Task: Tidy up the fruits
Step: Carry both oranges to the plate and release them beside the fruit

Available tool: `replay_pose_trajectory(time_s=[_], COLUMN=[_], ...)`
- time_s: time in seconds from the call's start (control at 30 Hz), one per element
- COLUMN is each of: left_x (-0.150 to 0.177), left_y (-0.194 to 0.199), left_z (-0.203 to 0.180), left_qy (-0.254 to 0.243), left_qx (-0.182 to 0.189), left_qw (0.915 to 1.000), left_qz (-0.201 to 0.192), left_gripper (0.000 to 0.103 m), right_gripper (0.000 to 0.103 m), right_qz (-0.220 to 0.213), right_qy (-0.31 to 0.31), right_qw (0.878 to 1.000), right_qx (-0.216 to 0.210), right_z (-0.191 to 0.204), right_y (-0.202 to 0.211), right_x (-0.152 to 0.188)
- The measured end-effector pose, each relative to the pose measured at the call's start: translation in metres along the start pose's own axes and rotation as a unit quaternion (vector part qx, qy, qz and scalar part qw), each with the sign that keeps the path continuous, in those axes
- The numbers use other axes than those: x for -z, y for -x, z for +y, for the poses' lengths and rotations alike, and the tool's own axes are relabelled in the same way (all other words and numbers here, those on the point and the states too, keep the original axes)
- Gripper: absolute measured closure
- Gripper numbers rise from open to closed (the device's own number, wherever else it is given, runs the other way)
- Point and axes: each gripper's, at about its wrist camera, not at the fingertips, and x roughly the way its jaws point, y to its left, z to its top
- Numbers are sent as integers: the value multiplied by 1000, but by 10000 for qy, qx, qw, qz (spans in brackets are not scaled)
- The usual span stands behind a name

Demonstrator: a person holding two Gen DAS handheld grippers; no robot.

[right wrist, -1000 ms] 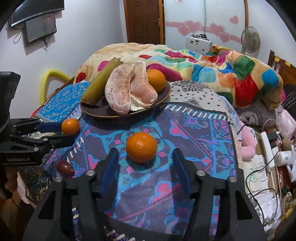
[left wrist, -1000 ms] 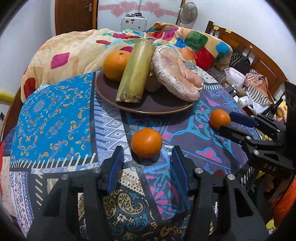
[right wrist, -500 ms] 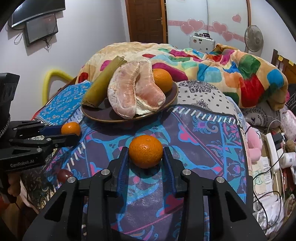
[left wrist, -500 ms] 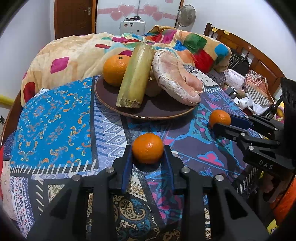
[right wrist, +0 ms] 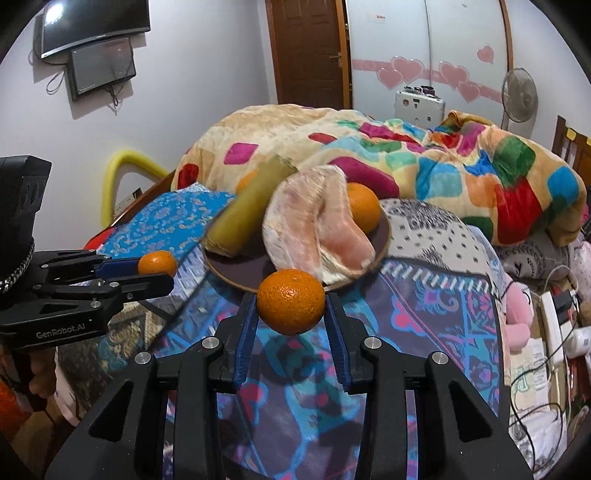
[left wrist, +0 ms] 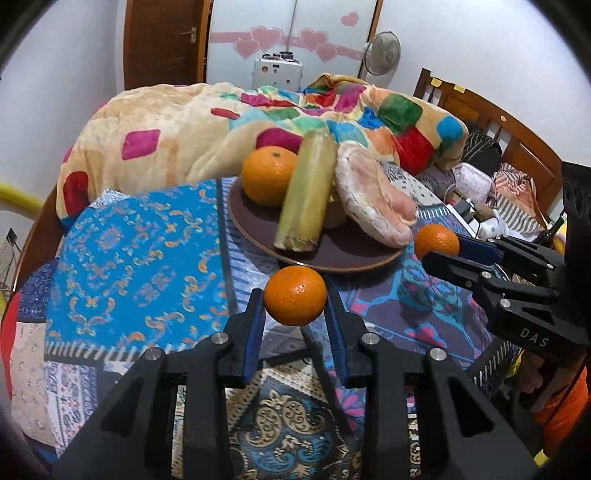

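Left wrist view: left gripper point(left wrist: 295, 306) clamped on an orange point(left wrist: 294, 295), held above the patterned cloth point(left wrist: 140, 258) just before the brown plate point(left wrist: 332, 254). Right gripper point(right wrist: 290, 308) pinches a second orange point(right wrist: 291, 301), also raised near the plate rim. Plate carries another orange point(left wrist: 267, 173), green stalk point(left wrist: 306, 195), peeled pomelo point(left wrist: 373, 199).

A bedroom with white walls, a brown wooden door point(right wrist: 308, 51), a standing fan point(right wrist: 519, 94) and a wall-mounted screen point(right wrist: 96, 22).

Dimpled glossy orange point(left wrist: 294, 300), matt brown plate point(left wrist: 255, 225), patterned woven cloth point(left wrist: 140, 258).
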Motion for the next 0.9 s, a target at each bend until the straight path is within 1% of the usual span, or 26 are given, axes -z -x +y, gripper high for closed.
replay_pose_trajectory(time_s=[0.2, 0.4, 0.6, 0.77, 0.9], left_x=[-7, -11, -14, -17, -22], left_y=[1, -4, -8, -12, -15], left_z=[9, 19, 27, 31, 32], left_qy=[18, 40, 51, 52, 59], left_qx=[-14, -27, -49, -79, -105], left_qw=[10000, 10000, 9999, 9999, 9999], left_qz=[-85, -87, -104, -104, -98], left_gripper=[71, 71, 71, 71, 71], right_gripper=[69, 69, 69, 69, 64], right_qz=[-69, -82, 19, 23, -21], right_qy=[179, 317, 335, 346, 366], right_qw=[9998, 9994, 9994, 9994, 9993], right_qx=[-48, -73, -55, -46, -3], right_z=[11, 20, 25, 26, 25], right_y=[-9, -21, -36, -38, -38], right_x=[-14, -28, -34, -35, -39])
